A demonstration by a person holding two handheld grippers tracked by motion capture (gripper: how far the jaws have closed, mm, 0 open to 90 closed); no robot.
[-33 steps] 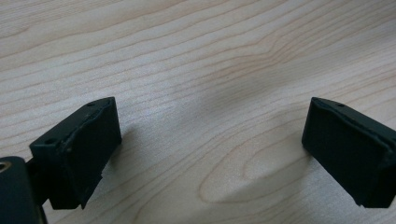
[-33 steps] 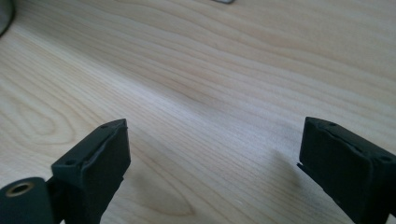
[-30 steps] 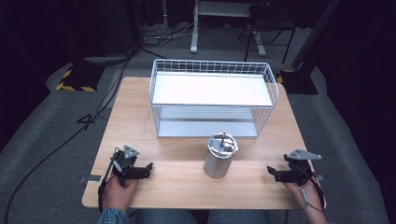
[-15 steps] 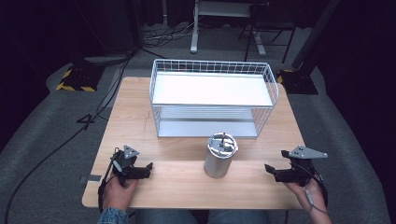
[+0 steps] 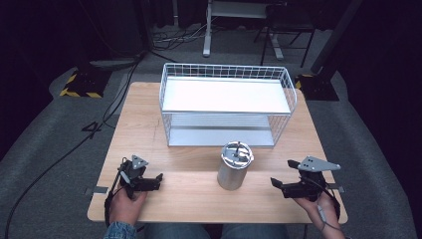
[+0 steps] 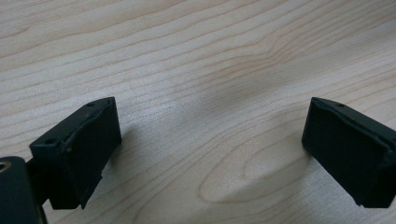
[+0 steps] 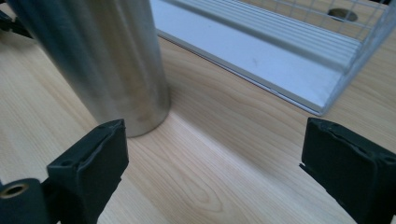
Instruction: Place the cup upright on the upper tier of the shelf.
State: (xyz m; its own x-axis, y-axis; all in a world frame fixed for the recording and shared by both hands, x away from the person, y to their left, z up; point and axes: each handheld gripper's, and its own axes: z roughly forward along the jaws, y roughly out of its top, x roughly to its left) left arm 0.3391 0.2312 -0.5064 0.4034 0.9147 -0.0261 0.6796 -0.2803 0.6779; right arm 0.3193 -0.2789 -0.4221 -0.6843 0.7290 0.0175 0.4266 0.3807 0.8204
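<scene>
A steel canister (image 5: pixel 235 166) with a lidded top stands upright on the wooden table (image 5: pixel 194 199), just in front of a white wire basket rack (image 5: pixel 226 106). My right gripper (image 5: pixel 276 184) hovers to the canister's right, open and pointing at it. In the right gripper view the canister (image 7: pixel 100 60) fills the upper left beyond the wide-apart jaws, with the rack's base (image 7: pixel 261 56) behind. My left gripper (image 5: pixel 155 179) rests low at the front left, open, its jaws (image 6: pixel 210 149) spread over bare wood.
The rack has a white shelf (image 5: pixel 226 95) on top and a slatted lower tray (image 5: pixel 219 129). Dark floor, cables (image 5: pixel 59 159) and a yellow-black striped block (image 5: pixel 77 84) lie beyond the table's left edge. A desk frame (image 5: pixel 239 20) stands at the back.
My right gripper has shifted a little left toward the canister and lifted slightly. The left gripper and the canister have stayed put.
</scene>
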